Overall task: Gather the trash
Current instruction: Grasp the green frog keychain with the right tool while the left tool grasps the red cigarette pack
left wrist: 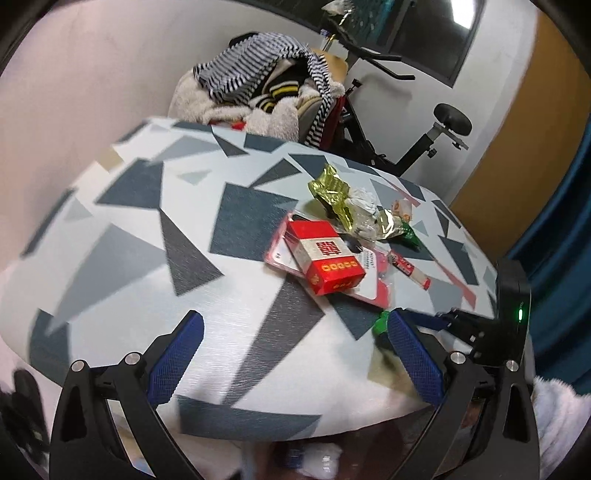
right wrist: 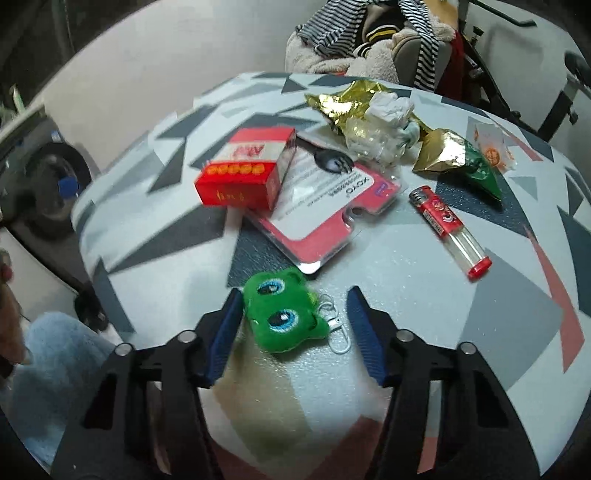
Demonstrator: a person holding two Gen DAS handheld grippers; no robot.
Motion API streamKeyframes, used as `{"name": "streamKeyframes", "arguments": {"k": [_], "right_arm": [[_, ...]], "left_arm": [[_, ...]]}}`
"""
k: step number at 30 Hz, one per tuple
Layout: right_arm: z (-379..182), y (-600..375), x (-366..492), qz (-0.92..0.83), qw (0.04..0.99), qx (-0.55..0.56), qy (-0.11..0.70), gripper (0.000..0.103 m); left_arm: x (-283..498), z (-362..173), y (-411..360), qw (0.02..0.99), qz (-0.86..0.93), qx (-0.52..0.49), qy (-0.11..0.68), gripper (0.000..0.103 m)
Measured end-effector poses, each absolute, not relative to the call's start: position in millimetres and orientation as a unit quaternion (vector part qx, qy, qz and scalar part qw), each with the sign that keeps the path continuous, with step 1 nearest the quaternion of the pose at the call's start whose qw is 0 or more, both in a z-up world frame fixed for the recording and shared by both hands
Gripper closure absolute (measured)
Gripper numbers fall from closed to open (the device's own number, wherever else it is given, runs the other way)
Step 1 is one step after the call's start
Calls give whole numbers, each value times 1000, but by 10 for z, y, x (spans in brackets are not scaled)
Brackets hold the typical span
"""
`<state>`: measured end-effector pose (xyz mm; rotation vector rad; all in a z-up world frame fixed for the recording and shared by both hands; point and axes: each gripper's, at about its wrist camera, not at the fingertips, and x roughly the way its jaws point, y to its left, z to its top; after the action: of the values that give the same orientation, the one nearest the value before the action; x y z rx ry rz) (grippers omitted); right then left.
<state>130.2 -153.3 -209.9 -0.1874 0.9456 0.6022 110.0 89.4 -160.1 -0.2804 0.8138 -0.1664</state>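
On the patterned desk [right wrist: 424,295] we see the green plush [right wrist: 282,315] lying between the part-open right fingers [right wrist: 236,314], which are not yet pressing it, below the red box [right wrist: 240,173], wrappers [right wrist: 373,110] and lighter [right wrist: 448,230], while our left fingers [left wrist: 173,363] stand wide and empty.

green plush keychain [left wrist: 382,321] mostly hidden behind tool pad, clothes pile [right wrist: 373,33] cropped

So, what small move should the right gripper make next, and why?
Probably close a little more. The green plush keychain lies on the table between the fingers of the right gripper; the left pad is at its edge, while the right pad is still apart from it.
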Motion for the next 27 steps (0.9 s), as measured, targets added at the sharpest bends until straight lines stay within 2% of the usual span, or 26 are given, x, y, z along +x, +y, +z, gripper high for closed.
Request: {"name": "streamKeyframes", "arguments": {"k": [2,8,15,18,23,25,26,27], "right_arm": [[-2087,-1566,1269,289,841,-89,448,60],[-1883,-2052,1300,261,859,16,441,60],[-1764,-2363,1346,226,875,22,428,60],[-1749,-2468,1348,219,877,27,427,60],[-1760,-2544,1344,214,878,35,427,60],[-1757,-2544,1339,214,878,34,427,60],[-1753,-2550,1335,215,878,33,426,60],[-1757,-2548,1335,215,878,34,426,60]], "left_arm": [[1182,-1642,849,898,-88,-156,401,6],[1560,-1683,593,888,-86,-150,426,6],[2172,-1738,257,881,-36,-124,455,6],[2374,-1824,195,874,-4,-110,474,15],[2542,-1970,130,862,20,-94,498,16],[2554,-1996,88,864,25,-74,497,25],[2555,-2006,72,865,28,-64,496,41],[2545,-2011,76,867,28,-59,495,43]]}}
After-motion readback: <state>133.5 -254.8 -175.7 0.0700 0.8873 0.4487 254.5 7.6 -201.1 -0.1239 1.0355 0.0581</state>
